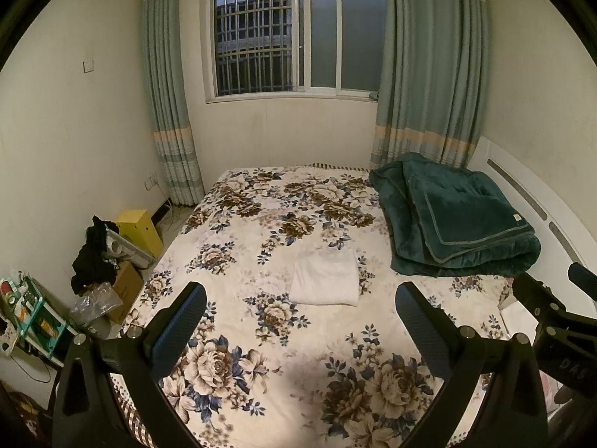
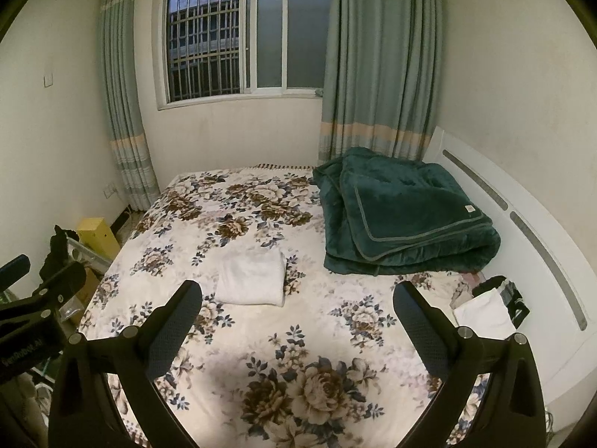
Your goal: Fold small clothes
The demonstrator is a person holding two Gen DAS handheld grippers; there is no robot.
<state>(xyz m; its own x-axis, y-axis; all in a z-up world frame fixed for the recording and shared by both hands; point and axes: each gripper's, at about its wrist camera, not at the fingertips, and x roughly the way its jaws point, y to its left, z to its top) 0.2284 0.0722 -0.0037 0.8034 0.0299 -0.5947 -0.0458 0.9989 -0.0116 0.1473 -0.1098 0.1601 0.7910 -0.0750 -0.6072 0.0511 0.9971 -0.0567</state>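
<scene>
A small white garment (image 1: 324,277) lies folded into a neat rectangle on the floral bedspread (image 1: 261,336), near the middle of the bed; in the right wrist view the same white garment (image 2: 252,276) sits left of centre. My left gripper (image 1: 300,298) hovers open above the near part of the bed, short of the garment, holding nothing. My right gripper (image 2: 297,296) is open too, raised over the bedspread (image 2: 298,354) and empty. Each gripper's body shows at the edge of the other's view. More white cloth (image 2: 485,311) lies by the headboard at the right.
A folded dark green blanket (image 1: 455,220) takes up the far right of the bed. A white headboard (image 2: 522,231) runs along the right. Left of the bed the floor holds a yellow box (image 1: 140,229), cardboard boxes, black clothing (image 1: 93,257) and a small shelf. Window and curtains stand behind.
</scene>
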